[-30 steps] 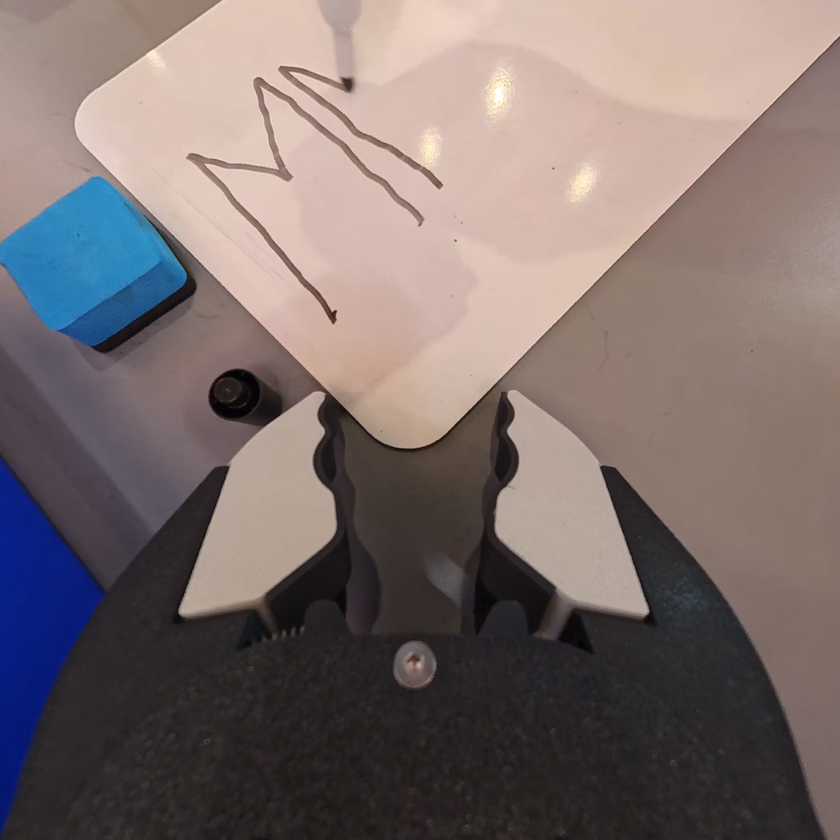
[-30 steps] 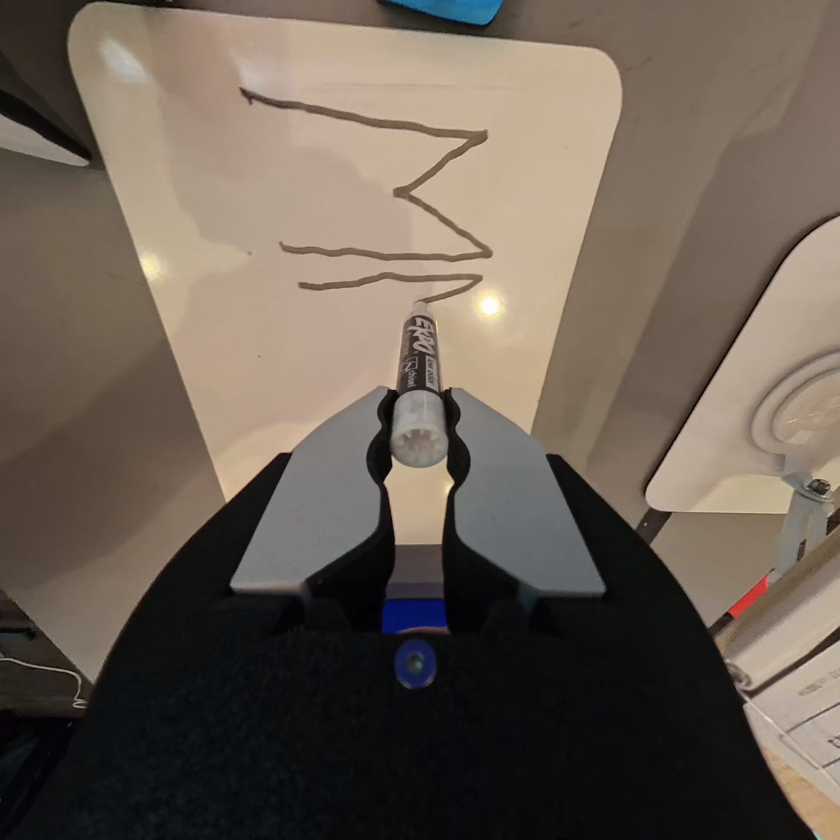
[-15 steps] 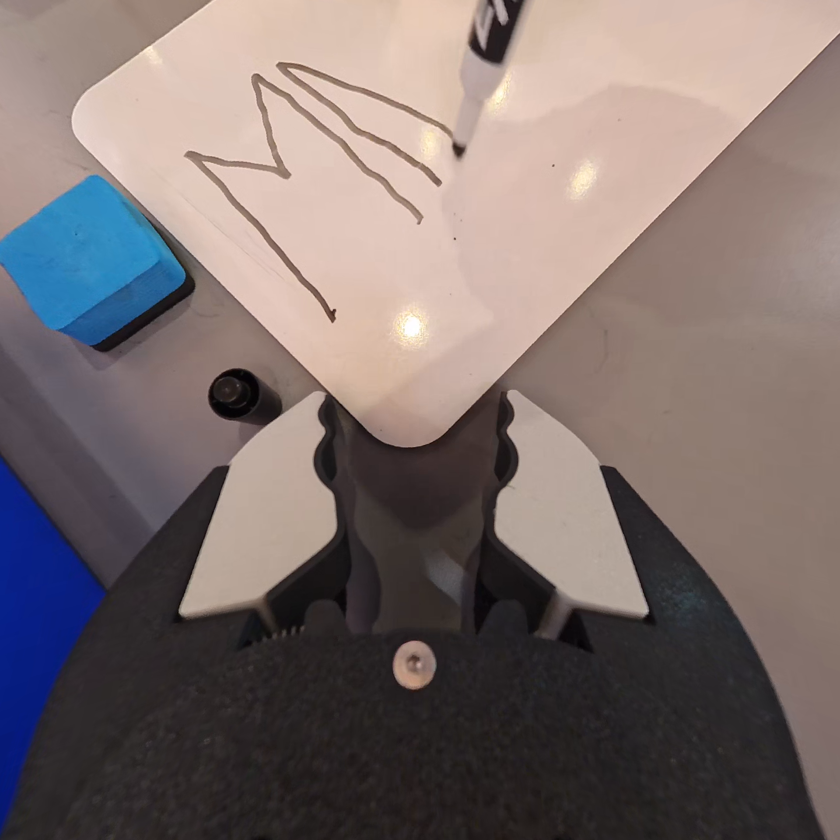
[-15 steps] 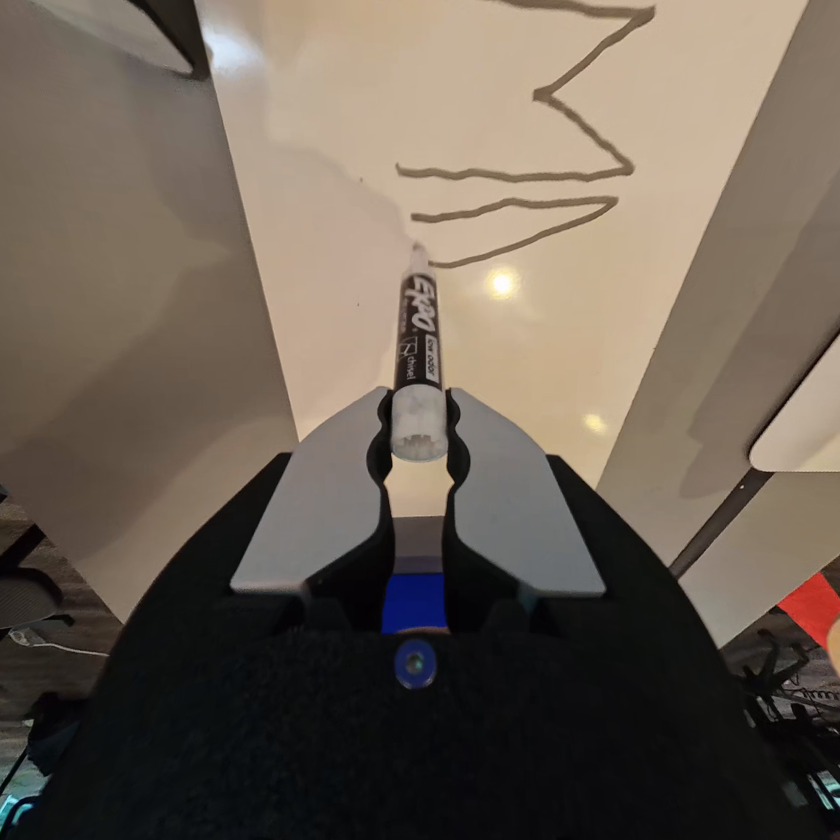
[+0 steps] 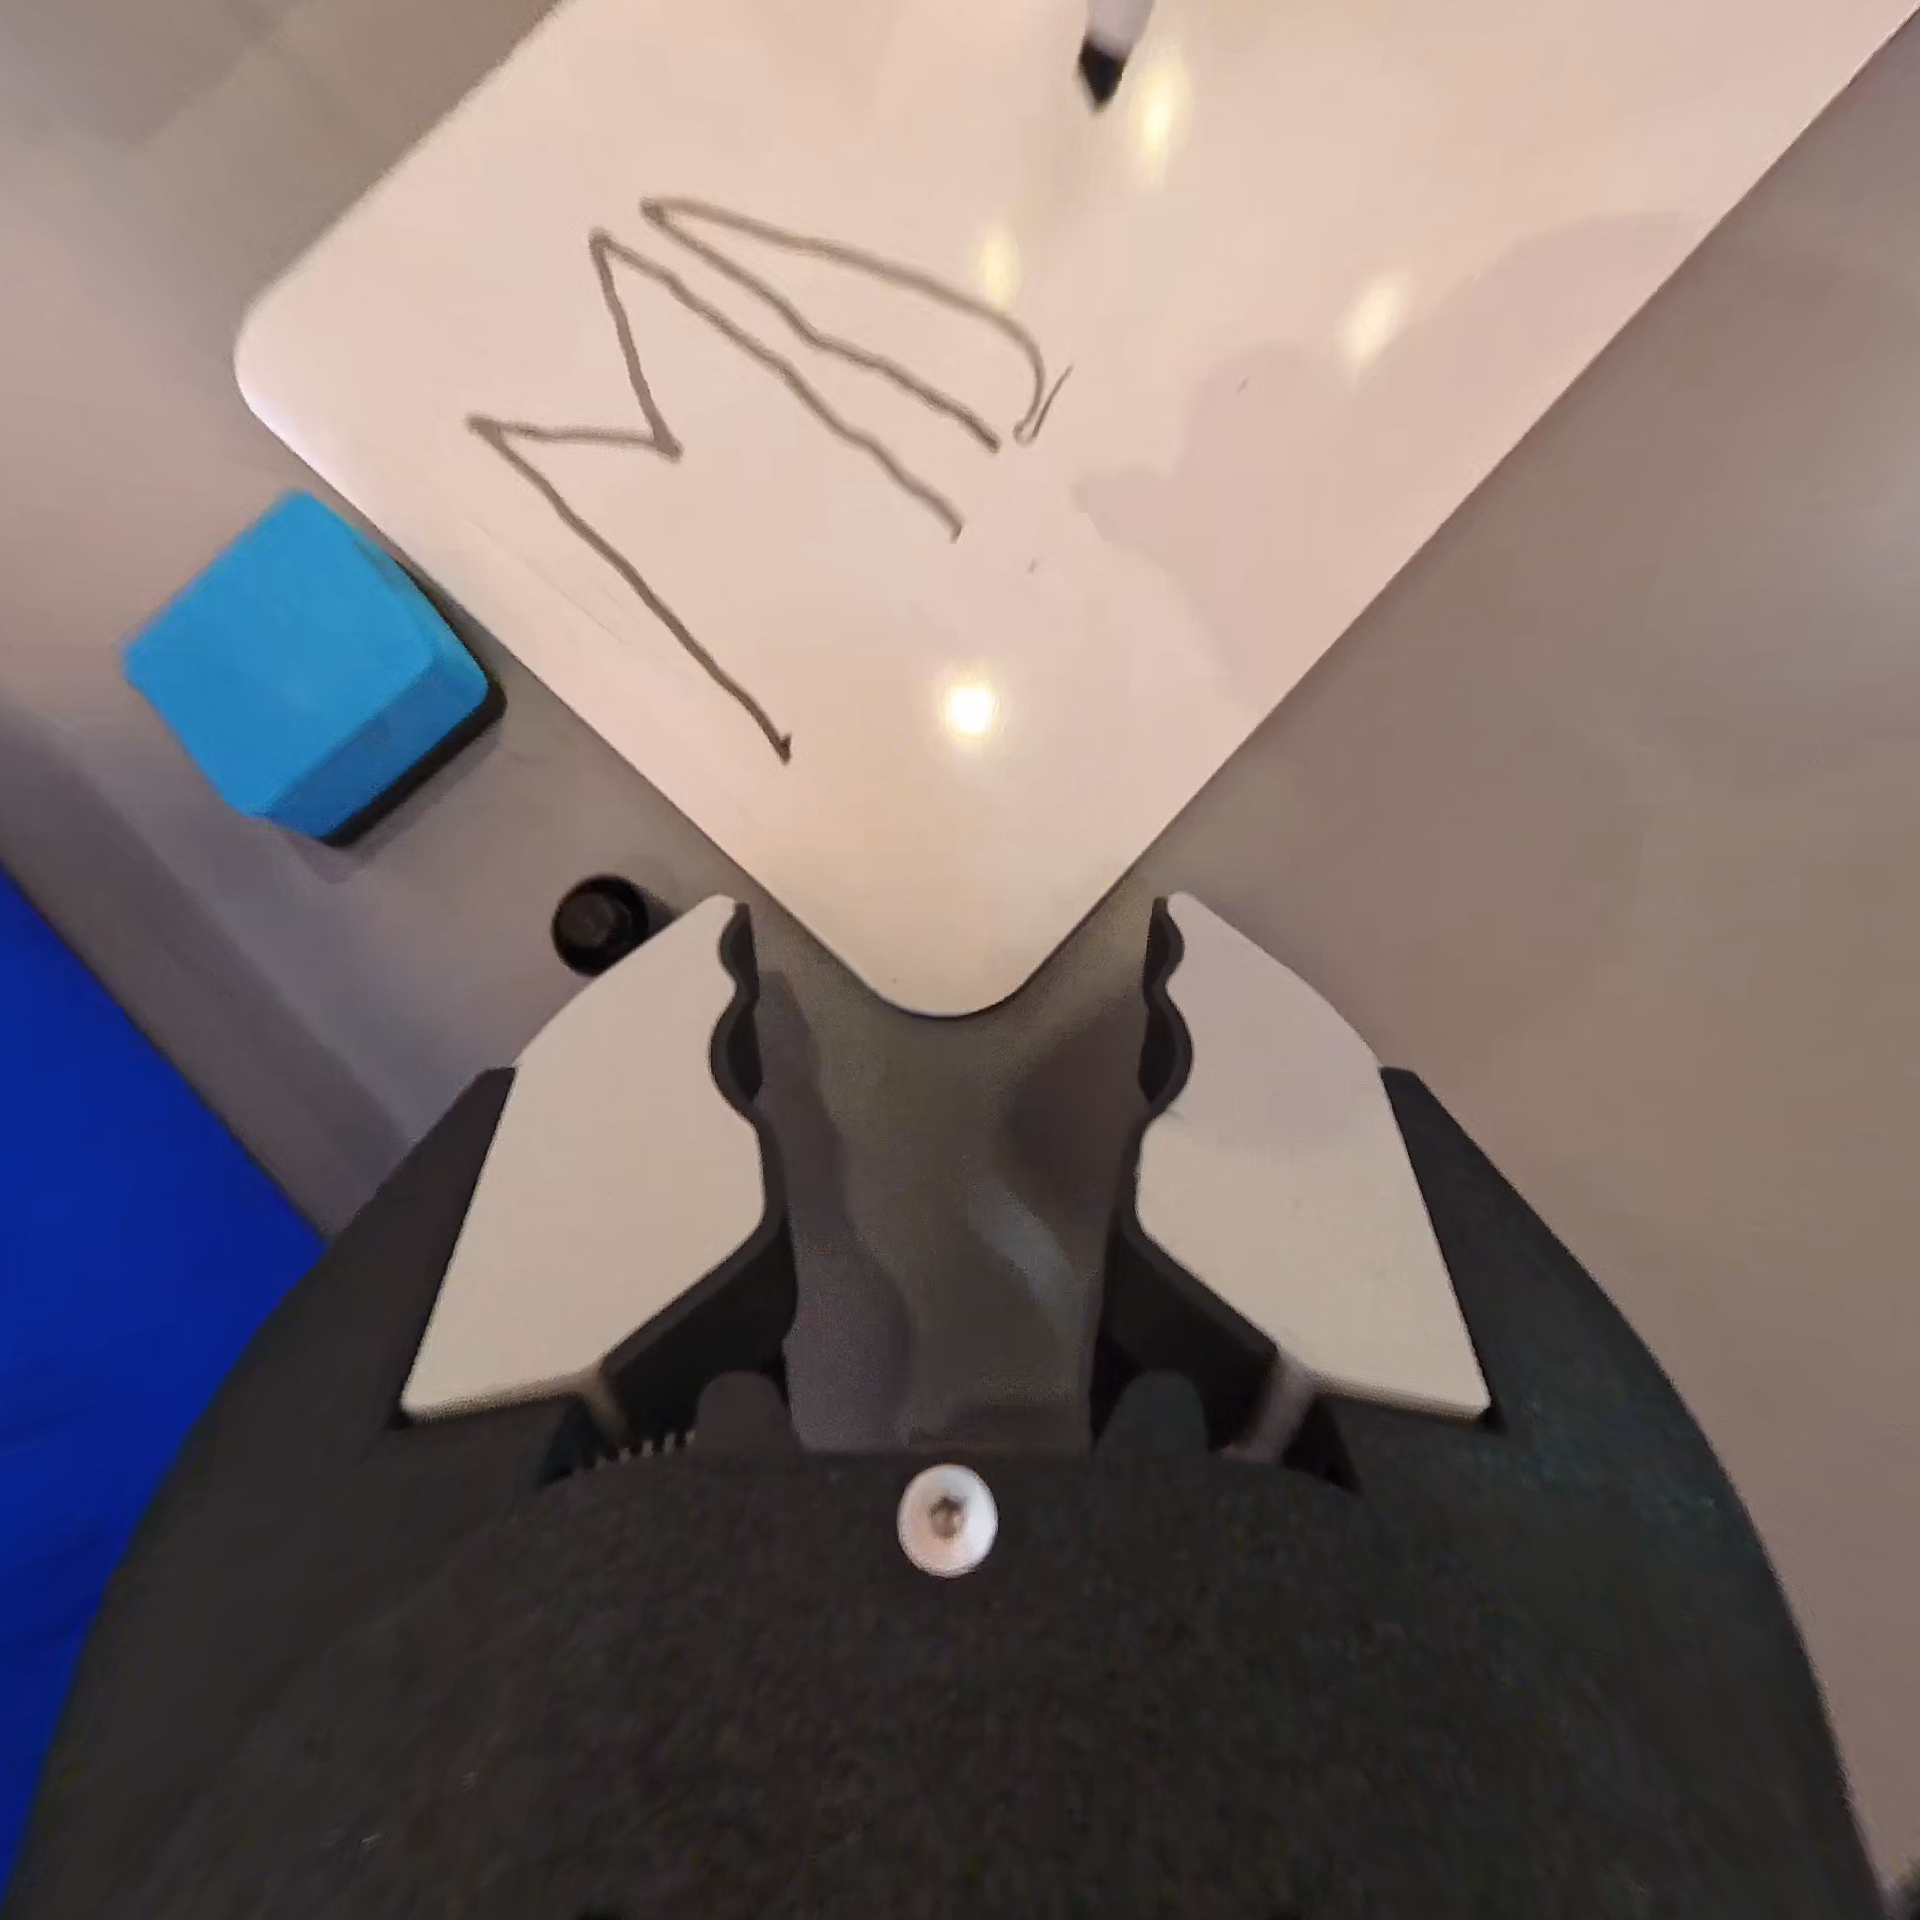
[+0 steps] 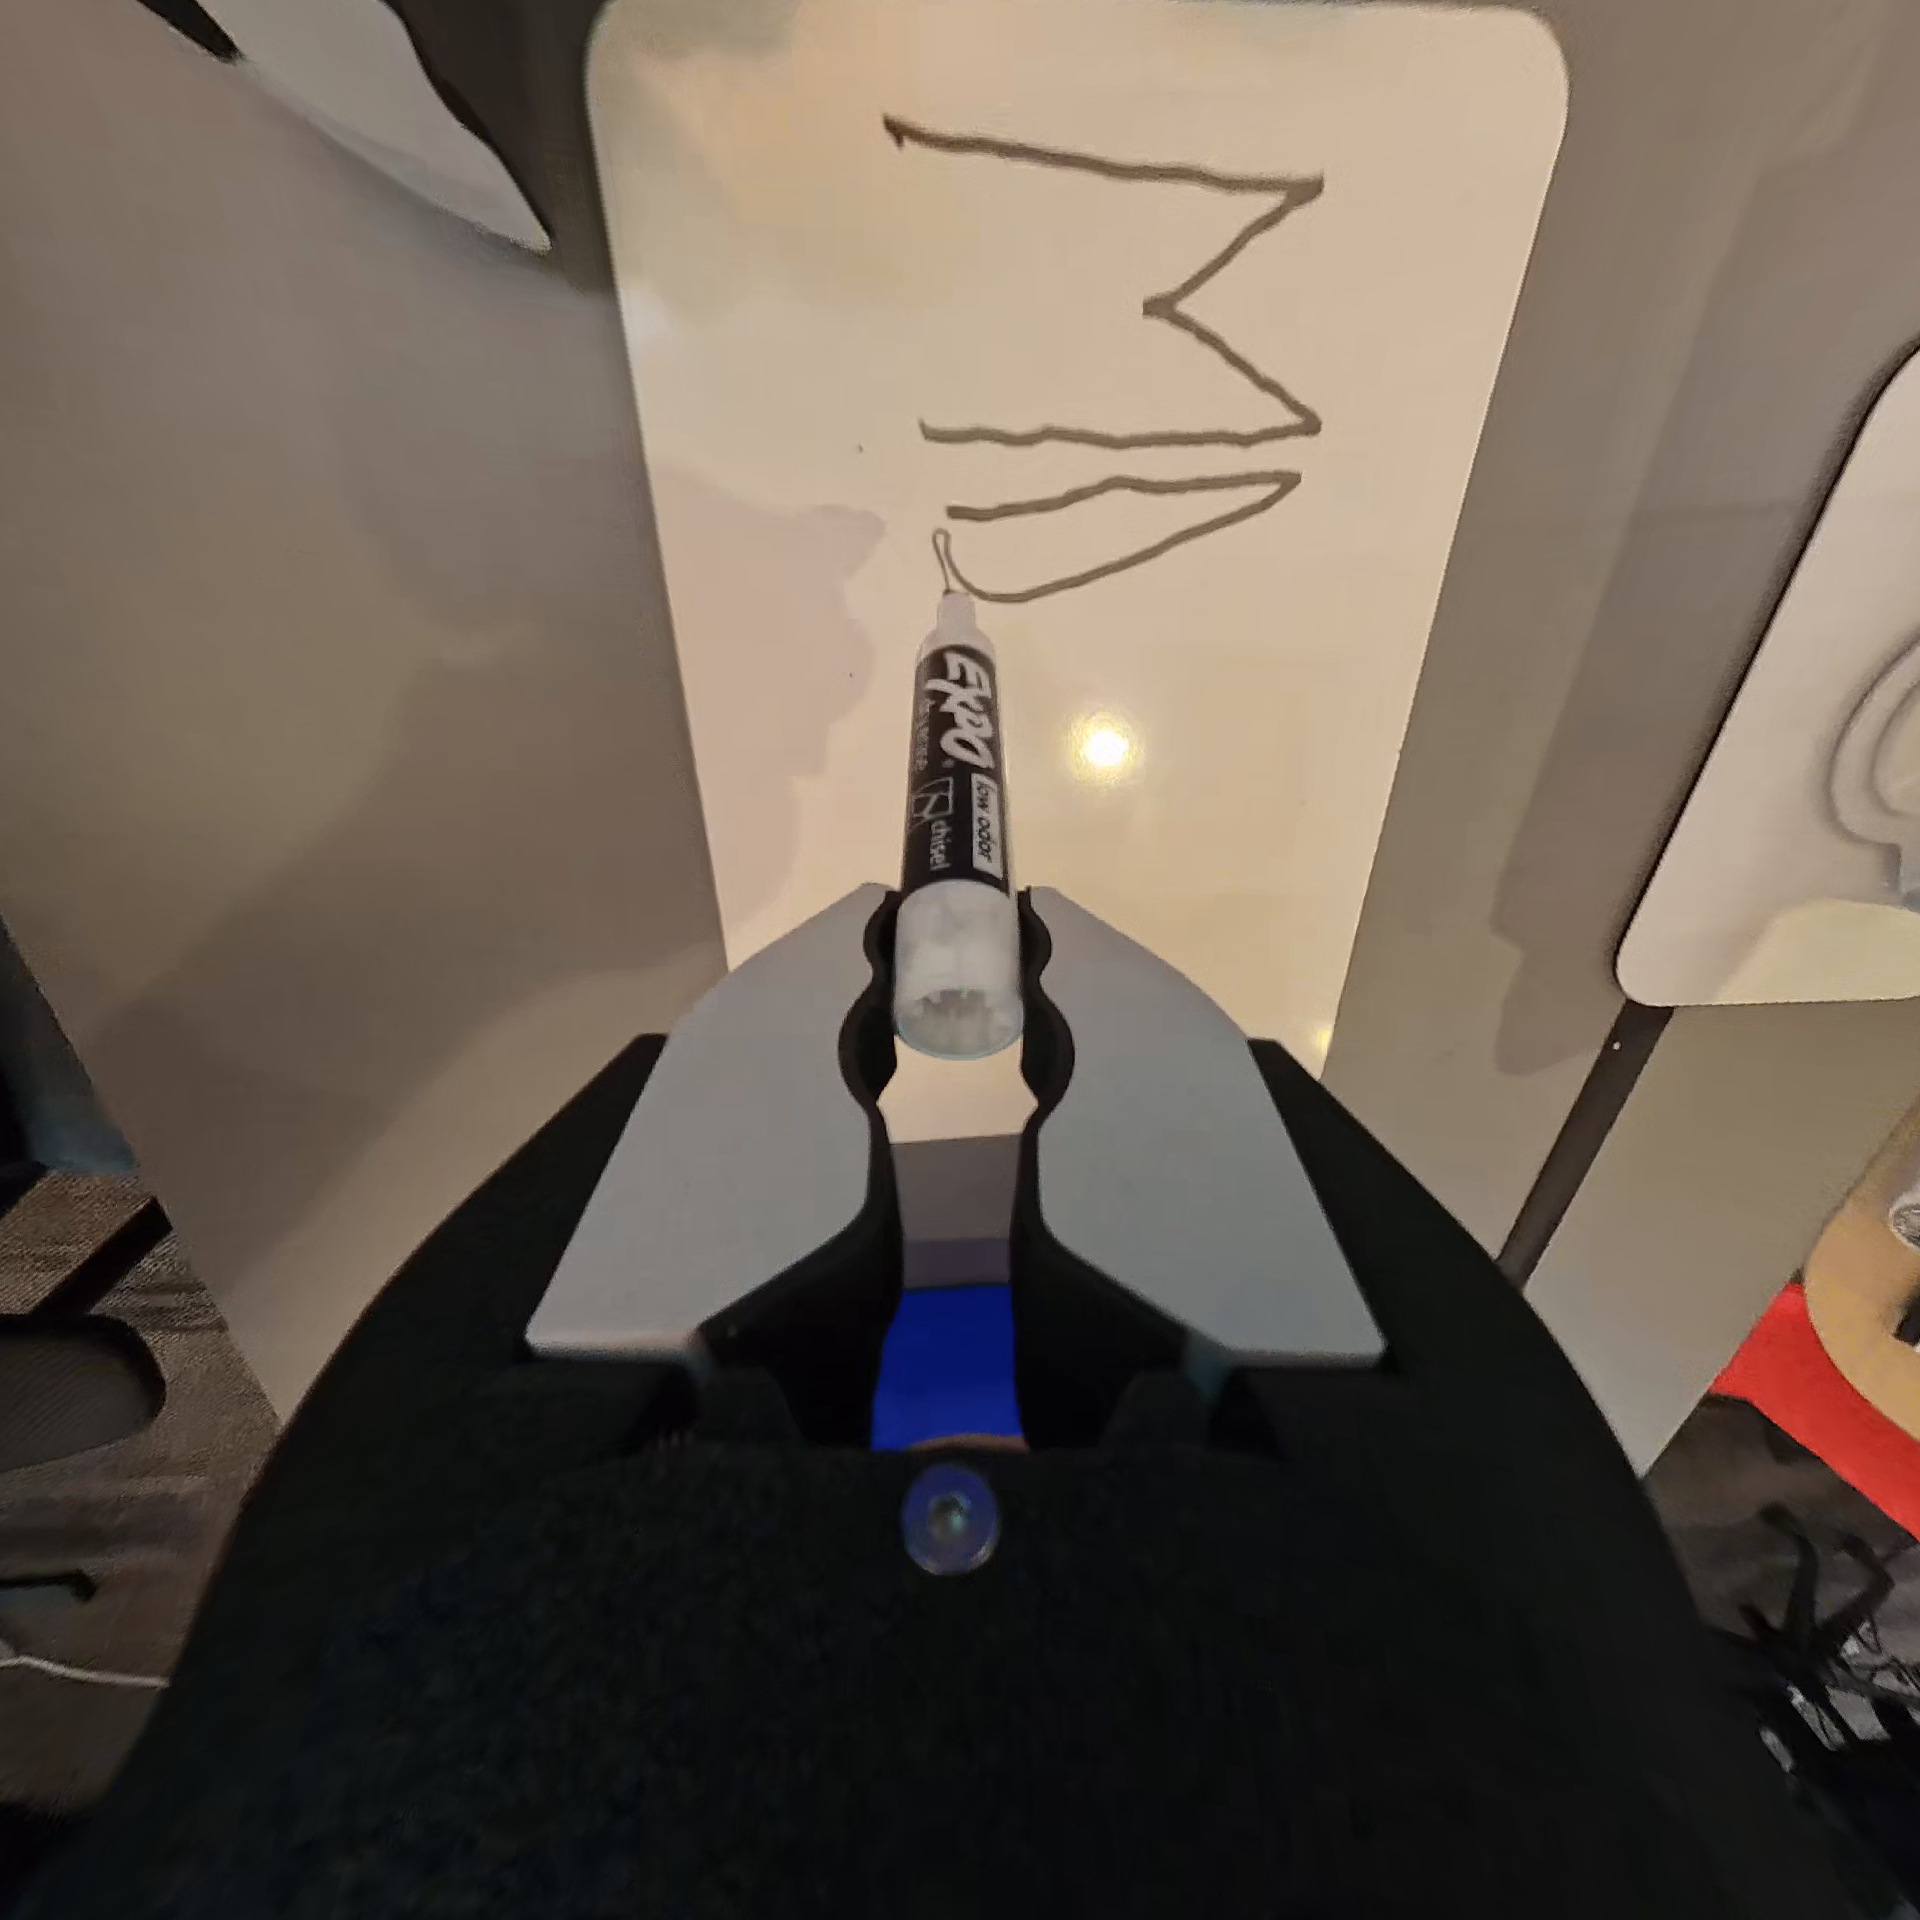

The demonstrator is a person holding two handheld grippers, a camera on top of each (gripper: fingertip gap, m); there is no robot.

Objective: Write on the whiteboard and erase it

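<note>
Since half a second ago the marker (image 6: pixel 954 769) has drawn back from the line's end, leaving a small hooked tail on the drawn strokes (image 6: pixel 1112 416), and in the left wrist view its tip now sits up at twelve o'clock, apart from the ink.

Nearest in the right wrist view, the right gripper (image 6: pixel 954 935) has its fingers clamped on the marker's pale rear end, barrel pointing away toward twelve o'clock. The marker looks light, stiff and smooth; held that far back, I judge it could pivot or slip under pressing force, so a hold nearer mid-barrel would be steadier.

The left gripper (image 5: pixel 951 935) hangs with fingers apart and nothing between them, just short of the near corner of the whiteboard (image 5: pixel 1299 644), which lies flat on the grey table (image 5: pixel 1610 831). The board looks thin, rigid and glossy, likely to slide if pushed sideways.

At ten o'clock, beside the board's left edge, rests the blue eraser (image 5: pixel 301 665): soft foam, light, best gripped across its sides. A black marker cap (image 5: pixel 597 920) stands just left of the left gripper's fingertip.
</note>
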